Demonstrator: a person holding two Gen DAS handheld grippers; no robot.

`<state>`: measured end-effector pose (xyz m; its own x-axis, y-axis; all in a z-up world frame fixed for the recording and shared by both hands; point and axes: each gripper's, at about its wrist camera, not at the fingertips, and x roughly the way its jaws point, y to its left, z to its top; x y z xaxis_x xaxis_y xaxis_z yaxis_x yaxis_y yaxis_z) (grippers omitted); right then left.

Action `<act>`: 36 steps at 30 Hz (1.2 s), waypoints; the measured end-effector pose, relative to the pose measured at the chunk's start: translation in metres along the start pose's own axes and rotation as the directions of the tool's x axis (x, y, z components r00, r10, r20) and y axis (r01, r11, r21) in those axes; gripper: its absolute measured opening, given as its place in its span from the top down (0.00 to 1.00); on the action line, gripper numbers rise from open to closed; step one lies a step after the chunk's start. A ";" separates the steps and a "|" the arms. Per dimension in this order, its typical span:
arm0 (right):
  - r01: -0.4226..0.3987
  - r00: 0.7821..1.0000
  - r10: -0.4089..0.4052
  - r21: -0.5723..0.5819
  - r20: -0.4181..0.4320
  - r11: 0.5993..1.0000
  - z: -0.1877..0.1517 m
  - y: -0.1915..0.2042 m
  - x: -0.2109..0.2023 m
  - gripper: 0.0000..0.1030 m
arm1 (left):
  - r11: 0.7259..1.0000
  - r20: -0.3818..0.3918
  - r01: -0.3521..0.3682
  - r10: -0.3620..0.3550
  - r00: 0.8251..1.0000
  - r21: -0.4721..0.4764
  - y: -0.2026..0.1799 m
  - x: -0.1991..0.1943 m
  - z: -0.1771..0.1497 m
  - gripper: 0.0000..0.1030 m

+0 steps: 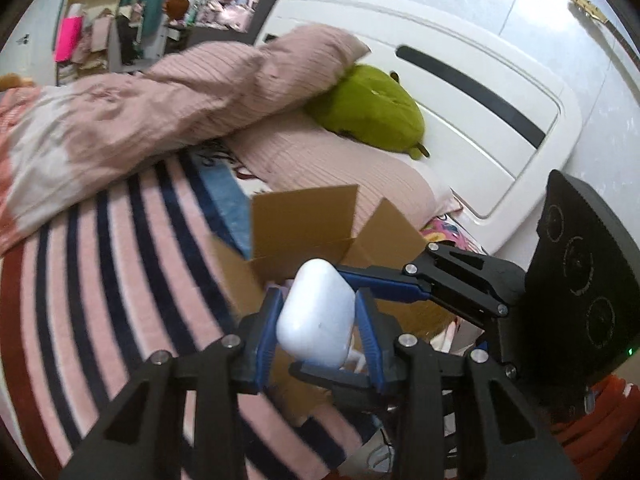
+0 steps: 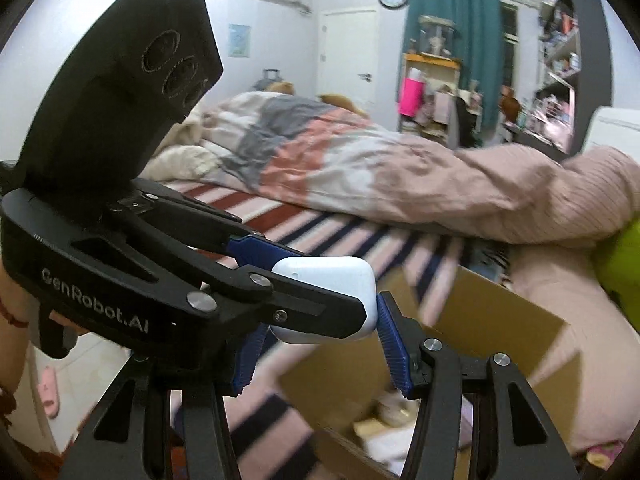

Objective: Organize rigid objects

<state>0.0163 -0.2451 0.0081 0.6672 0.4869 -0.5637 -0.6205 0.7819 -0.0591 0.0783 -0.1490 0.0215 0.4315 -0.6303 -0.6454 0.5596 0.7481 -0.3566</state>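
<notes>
A white earbud case sits between the blue pads of my left gripper, which is shut on it and holds it above an open cardboard box on the striped bed. My right gripper comes in from the right, its fingers spread around the same case. In the right wrist view the case is held by the left gripper, and my right gripper is open with one blue pad touching the case's right side. The box lies below, with small items inside.
A pink-striped blanket covers the bed. A pink duvet and pillow lie behind the box, with a green plush toy against the white headboard. Shelves and a teal curtain stand far off.
</notes>
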 end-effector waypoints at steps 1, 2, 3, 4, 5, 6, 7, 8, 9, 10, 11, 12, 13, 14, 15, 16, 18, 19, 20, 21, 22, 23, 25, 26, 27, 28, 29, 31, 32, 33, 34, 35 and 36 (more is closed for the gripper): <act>0.021 1.000 -0.020 0.005 -0.021 1.000 -0.003 -0.006 0.000 0.52 | 1.000 -0.010 0.013 -0.013 1.000 -0.001 -0.003 0.009 0.002 0.67; 0.037 0.999 -0.037 0.008 -0.035 0.999 -0.006 -0.012 -0.001 0.52 | 1.000 -0.023 0.023 -0.023 0.999 -0.001 -0.006 0.019 0.004 0.67; 0.055 0.997 -0.054 0.010 -0.052 0.998 -0.009 -0.017 -0.001 0.52 | 1.000 -0.035 0.032 -0.031 0.999 0.000 -0.008 0.028 0.006 0.67; 0.068 0.995 -0.067 0.013 -0.068 0.998 -0.012 -0.022 -0.001 0.52 | 0.999 -0.046 0.038 -0.038 0.998 0.002 -0.010 0.036 0.008 0.67; 0.079 0.994 -0.077 0.019 -0.083 0.997 -0.015 -0.027 0.000 0.52 | 0.999 -0.054 0.042 -0.042 0.998 0.003 -0.012 0.041 0.009 0.67; 0.089 0.991 -0.085 0.029 -0.100 0.996 -0.017 -0.032 0.001 0.52 | 0.999 -0.063 0.047 -0.047 0.997 0.003 -0.013 0.048 0.010 0.67; 0.095 0.989 -0.090 0.040 -0.116 0.995 -0.020 -0.037 0.000 0.52 | 0.999 -0.069 0.050 -0.050 0.996 0.003 -0.014 0.051 0.010 0.67; 0.099 0.987 -0.092 0.052 -0.132 0.994 -0.022 -0.041 0.001 0.52 | 0.998 -0.075 0.055 -0.055 0.996 0.002 -0.015 0.057 0.011 0.67; 0.100 0.986 -0.090 0.061 -0.141 0.993 -0.024 -0.045 0.000 0.52 | 0.998 -0.081 0.055 -0.055 0.995 0.001 -0.016 0.060 0.012 0.67; 0.097 0.985 -0.086 0.073 -0.150 0.993 -0.026 -0.049 0.000 0.52 | 0.999 -0.083 0.053 -0.052 0.995 0.003 -0.016 0.061 0.011 0.66; 0.096 0.984 -0.082 0.082 -0.158 0.992 -0.028 -0.051 0.001 0.52 | 0.999 -0.086 0.045 -0.044 0.995 0.006 -0.017 0.063 0.011 0.61; 0.092 0.983 -0.075 0.095 -0.166 0.991 -0.029 -0.055 0.001 0.52 | 0.999 -0.085 0.033 -0.032 0.996 0.008 -0.017 0.063 0.011 0.55; 0.088 0.983 -0.070 0.106 -0.167 0.990 -0.030 -0.057 0.000 0.51 | 1.000 -0.080 0.022 -0.021 0.997 0.007 -0.016 0.062 0.010 0.41; 0.089 0.984 -0.070 0.110 -0.167 0.990 -0.031 -0.058 0.000 0.51 | 1.000 -0.069 0.010 -0.010 0.998 0.003 -0.015 0.059 0.010 0.33; 0.094 0.983 -0.075 0.109 -0.167 0.990 -0.031 -0.058 -0.001 0.50 | 1.000 -0.055 0.003 -0.003 0.999 -0.002 -0.013 0.055 0.010 0.32; 0.099 0.983 -0.080 0.107 -0.167 0.989 -0.031 -0.058 -0.002 0.46 | 1.000 -0.047 -0.001 0.000 0.999 -0.006 -0.012 0.052 0.010 0.32; 0.105 0.983 -0.088 0.105 -0.162 0.989 -0.031 -0.056 -0.002 0.38 | 0.999 -0.022 -0.025 0.024 0.999 -0.021 -0.008 0.040 0.010 0.25; 0.106 0.983 -0.088 0.104 -0.160 0.989 -0.031 -0.055 -0.004 0.37 | 0.999 -0.006 -0.044 0.044 0.999 -0.024 -0.007 0.034 0.008 0.18; 0.104 0.983 -0.087 0.101 -0.161 0.989 -0.029 -0.055 -0.002 0.37 | 0.997 0.018 -0.072 0.073 0.997 -0.023 -0.006 0.026 0.007 0.16; 0.105 0.983 -0.088 0.097 -0.161 0.990 -0.029 -0.053 -0.003 0.37 | 0.995 0.033 -0.094 0.095 0.995 -0.021 -0.006 0.019 0.005 0.16; 0.105 0.983 -0.089 0.096 -0.158 0.990 -0.028 -0.052 -0.002 0.35 | 0.993 0.049 -0.117 0.118 0.992 -0.021 -0.005 0.013 0.002 0.14; 0.107 0.984 -0.091 0.097 -0.154 0.990 -0.028 -0.050 -0.003 0.30 | 0.989 0.070 -0.148 0.150 0.986 -0.025 -0.005 0.005 -0.001 0.11; 0.107 0.986 -0.092 0.101 -0.138 0.989 -0.027 -0.046 -0.006 0.25 | 0.978 0.104 -0.205 0.207 0.973 -0.033 -0.004 -0.010 -0.007 0.11; 0.108 0.987 -0.094 0.103 -0.129 0.989 -0.026 -0.044 -0.007 0.23 | 0.969 0.122 -0.244 0.247 0.961 -0.039 -0.004 -0.018 -0.011 0.11; 0.112 0.988 -0.100 0.105 -0.118 0.988 -0.025 -0.042 -0.009 0.20 | 0.959 0.137 -0.278 0.282 0.949 -0.048 -0.003 -0.025 -0.014 0.11; 0.118 0.988 -0.106 0.107 -0.109 0.987 -0.024 -0.039 -0.011 0.18 | 0.946 0.153 -0.318 0.324 0.934 -0.060 -0.001 -0.033 -0.018 0.11; 0.122 0.989 -0.111 0.109 -0.100 0.986 -0.023 -0.037 -0.012 0.18 | 0.928 0.171 -0.364 0.372 0.912 -0.079 0.000 -0.043 -0.022 0.10; 0.127 0.990 -0.119 0.104 -0.080 0.986 -0.020 -0.031 -0.015 0.18 | 0.895 0.205 -0.430 0.445 0.872 -0.114 0.003 -0.059 -0.030 0.01; 0.129 0.990 -0.123 0.097 -0.067 0.987 -0.019 -0.028 -0.017 0.16 | 0.878 0.227 -0.459 0.479 0.848 -0.138 0.004 -0.068 -0.036 0.01; 0.133 0.990 -0.130 0.089 -0.049 0.987 -0.018 -0.025 -0.019 0.12 | 0.863 0.232 -0.481 0.504 0.832 -0.151 0.006 -0.075 -0.040 0.01; 0.137 0.990 -0.134 0.083 -0.032 0.987 -0.018 -0.022 -0.022 0.03 | 0.852 0.237 -0.495 0.523 0.819 -0.170 0.008 -0.081 -0.045 0.01; 0.137 0.991 -0.136 0.079 -0.009 0.988 -0.017 -0.019 -0.026 0.00 | 0.840 0.238 -0.508 0.541 0.806 -0.190 0.012 -0.088 -0.050 0.01; 0.131 0.991 -0.132 0.073 0.018 0.989 -0.017 -0.015 -0.029 0.00 | 0.830 0.238 -0.519 0.556 0.796 -0.203 0.014 -0.094 -0.055 0.01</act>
<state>-0.0012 -0.2776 0.0114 0.7508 0.3863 -0.5358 -0.4962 0.8653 -0.0714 0.0069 -0.0681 0.0398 0.8234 -0.1354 -0.5510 0.0971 0.9904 -0.0983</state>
